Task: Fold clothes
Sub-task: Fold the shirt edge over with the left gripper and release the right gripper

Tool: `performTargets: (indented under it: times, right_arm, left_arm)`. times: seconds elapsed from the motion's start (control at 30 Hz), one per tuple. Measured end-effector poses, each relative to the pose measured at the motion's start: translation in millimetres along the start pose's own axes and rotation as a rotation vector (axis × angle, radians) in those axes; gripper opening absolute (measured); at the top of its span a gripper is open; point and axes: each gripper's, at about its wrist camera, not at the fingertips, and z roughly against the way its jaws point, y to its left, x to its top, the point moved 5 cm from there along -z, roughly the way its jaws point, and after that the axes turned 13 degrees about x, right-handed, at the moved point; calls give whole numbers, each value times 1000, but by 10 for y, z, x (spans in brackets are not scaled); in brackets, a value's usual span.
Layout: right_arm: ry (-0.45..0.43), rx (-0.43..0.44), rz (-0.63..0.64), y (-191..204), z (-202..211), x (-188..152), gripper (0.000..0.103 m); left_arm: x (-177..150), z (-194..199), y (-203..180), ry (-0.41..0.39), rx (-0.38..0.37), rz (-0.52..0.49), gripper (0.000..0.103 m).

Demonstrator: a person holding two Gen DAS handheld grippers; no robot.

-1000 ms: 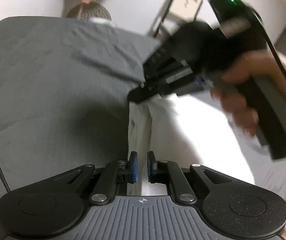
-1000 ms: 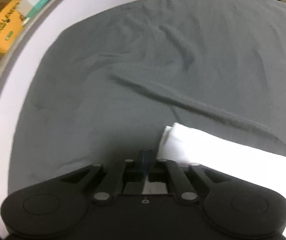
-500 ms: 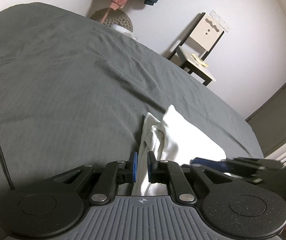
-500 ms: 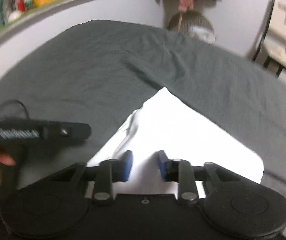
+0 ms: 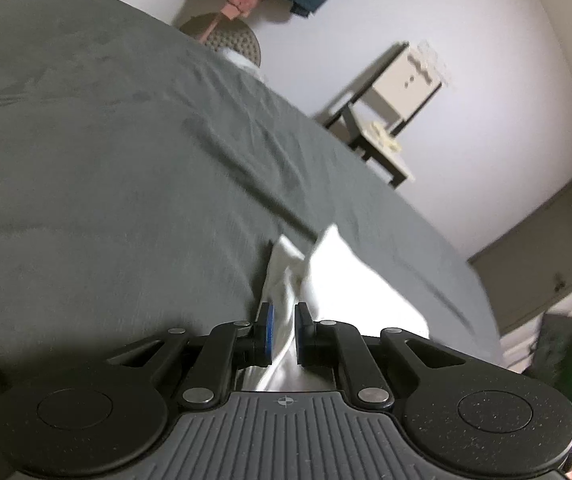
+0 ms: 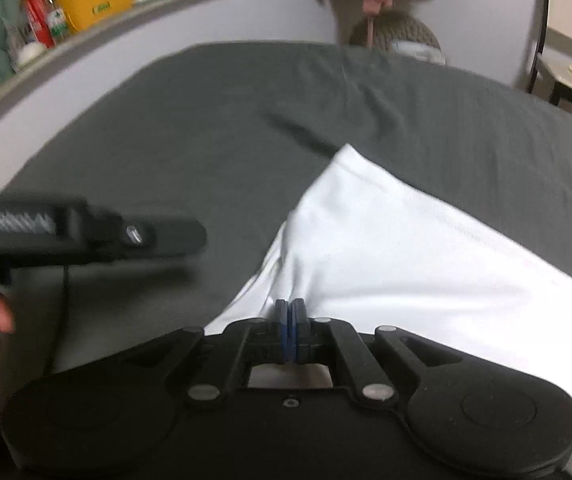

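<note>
Now the white cloth [image 6: 405,256] lies folded and smooth on the gray bed sheet [image 6: 206,136]. The right gripper [image 6: 290,330] pinches its edge. The left gripper [image 5: 283,334] is released, fingers apart around a white fold.

right gripper [image 6: 290,330] has closed, seemingly pinching the white garment's [image 6: 405,256] edge.

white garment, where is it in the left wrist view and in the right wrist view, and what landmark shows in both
Left wrist view: the white garment lies lower centre on the grey bedsheet, running down between the left gripper fingers.
Right wrist view: it fills the centre right, its near edge at the right gripper.
Shared landmark: the chair by the wall, upper right in both views.
</note>
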Motion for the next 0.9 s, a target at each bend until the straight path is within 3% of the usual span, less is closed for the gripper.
performTargets:
  times: [0.03, 0.1, 0.2, 0.3, 0.33, 0.4, 0.53, 0.8, 0.9]
  right_arm:
    - [-9, 4, 7, 17, 33, 7, 27]
    - [-62, -30, 63, 91, 230, -2, 48]
    - [-91, -71, 203, 203, 480, -124, 48]
    - [-8, -66, 347, 320, 555, -414, 46]
    - [17, -105, 375, 284, 539, -518, 46]
    - [48, -132, 322, 106, 529, -670, 46]
    - [-49, -54, 50, -204, 736, -738, 47]
    - [-139, 13, -19, -321, 767, -821, 48]
    - [-159, 37, -32, -401, 786, -800, 48]
  left_arm:
    - [-12, -11, -23, 7, 6, -19, 8]
    - [-32, 10, -82, 9, 3, -63, 8]
    - [-63, 43, -173, 22, -35, -123, 8]
    - [-83, 16, -284, 11, -17, -220, 8]
    - [-89, 6, -321, 7, -11, -252, 8]
    - [-101, -12, -394, -1, 2, -317, 9]
    - [-76, -86, -476, -11, -11, -335, 9]
    - [-92, -144, -525, -78, 57, -418, 9]
    - [-30, -137, -515, -91, 14, -390, 9]
